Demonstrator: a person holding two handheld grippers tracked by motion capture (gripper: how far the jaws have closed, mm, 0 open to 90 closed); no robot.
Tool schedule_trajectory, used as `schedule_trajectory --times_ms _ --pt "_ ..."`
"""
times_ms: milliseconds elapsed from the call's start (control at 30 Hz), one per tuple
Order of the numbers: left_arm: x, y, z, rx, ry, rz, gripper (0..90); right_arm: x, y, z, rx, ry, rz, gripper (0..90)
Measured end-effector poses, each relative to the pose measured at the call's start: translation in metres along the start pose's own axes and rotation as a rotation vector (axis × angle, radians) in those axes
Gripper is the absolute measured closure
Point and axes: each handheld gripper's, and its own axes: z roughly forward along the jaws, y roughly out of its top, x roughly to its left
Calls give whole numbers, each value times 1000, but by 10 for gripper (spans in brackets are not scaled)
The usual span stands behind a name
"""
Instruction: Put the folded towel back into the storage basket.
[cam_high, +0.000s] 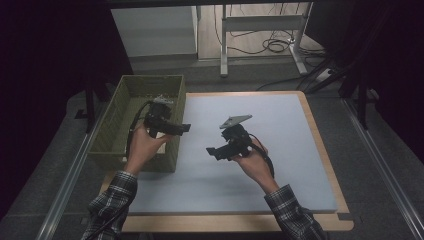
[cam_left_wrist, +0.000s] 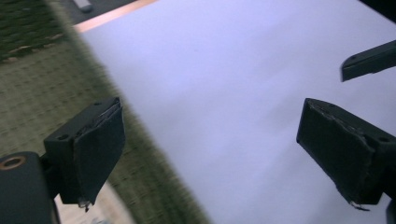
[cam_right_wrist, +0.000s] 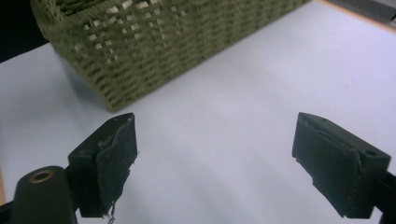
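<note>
both tools stand wide open with nothing between the jaws. the left tool (cam_high: 186, 128) hangs over the near right wall of the green woven basket (cam_high: 107, 131), pointing toward the worktop (cam_high: 290, 165); the right tool (cam_high: 211, 151) faces it from just beside, over the bare blue mat. the basket lies left of both, nearer the left hand, long axis running away from the person. its contents are too dim to make out.

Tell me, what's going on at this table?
A person in a plaid shirt holds a black two-jaw tool in each hand above a pale mat. Both the left gripper and right gripper are open and empty. The left one hovers by a green woven basket at the mat's left edge.
</note>
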Motion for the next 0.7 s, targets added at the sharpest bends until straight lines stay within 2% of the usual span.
schedule_trajectory --times_ms 167,467,700 --pt "-15 4 10 6 -33 23 76 -12 -21 -11 0 0 28 129" --pt "-50 8 29 6 -99 81 66 -29 -55 -35 12 -40 45 110" --pt "-78 2 44 6 -138 132 61 -38 -80 -57 10 -73 51 101"
